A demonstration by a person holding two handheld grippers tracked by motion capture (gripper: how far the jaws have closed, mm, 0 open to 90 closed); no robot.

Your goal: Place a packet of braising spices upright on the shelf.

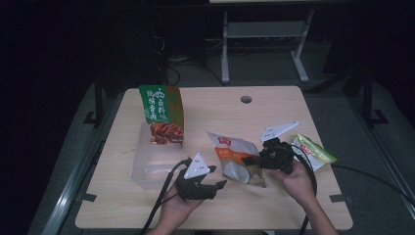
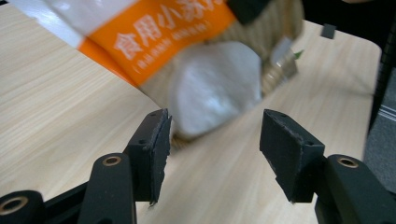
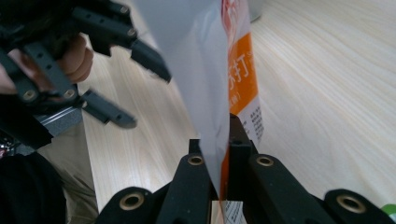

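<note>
wooden table | clear bin: green packet | right gripper clamps white-orange bag

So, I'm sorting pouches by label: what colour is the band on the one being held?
Orange with white lettering on the pouch, clearest in the left gripper view.

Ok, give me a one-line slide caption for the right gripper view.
Right tool clamps the edge of the orange-and-white bag above the wooden table; left tool open nearby.

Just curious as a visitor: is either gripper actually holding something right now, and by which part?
Yes. The right gripper is clamped on the edge of the white and orange pouch. The left gripper stands open beside the pouch and holds nothing.
</note>
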